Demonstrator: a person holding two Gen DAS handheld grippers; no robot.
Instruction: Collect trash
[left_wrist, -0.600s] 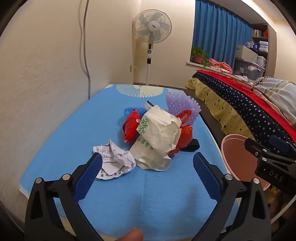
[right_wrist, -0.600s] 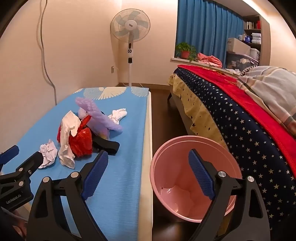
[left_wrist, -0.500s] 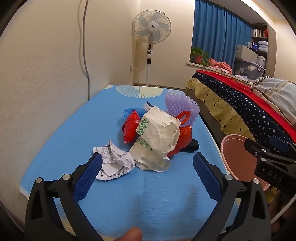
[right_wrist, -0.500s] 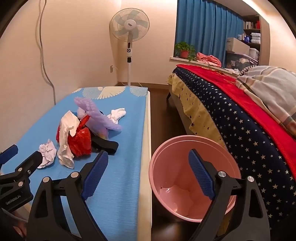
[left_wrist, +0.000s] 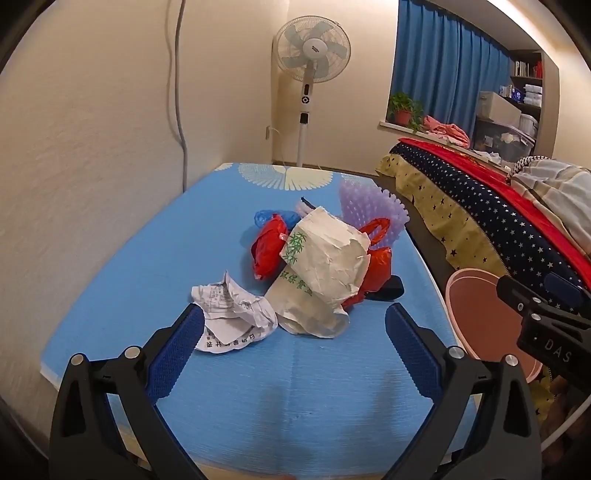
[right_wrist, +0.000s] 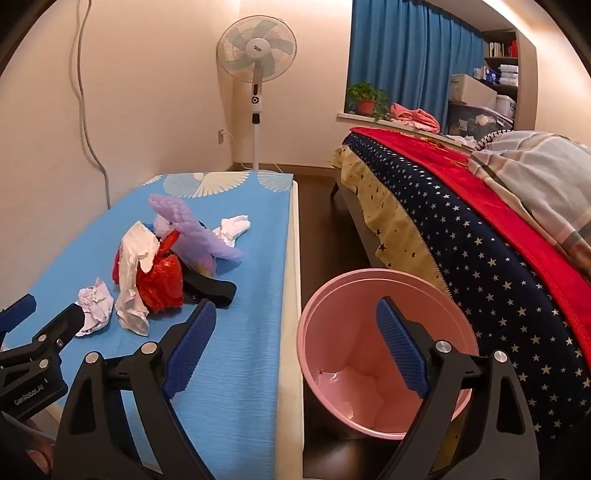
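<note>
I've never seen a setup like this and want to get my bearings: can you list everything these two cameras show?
crumpled printed paper: one, white, nearest edge of the trash pile
paper bag: one, off-white with green print, pile centre
plastic bags: red, under and beside the paper bag
foam net: one, purple, back of pile
white wad: one, behind the pile
black item: one, at the pile's right edge
mat: blue, under the pile
bin: one, pink, on the floor between mat and bed
bed: starry navy and red covers
fan: one, white, by the wall
left hand-held gripper: open, empty
right hand-held gripper: open, empty
</note>
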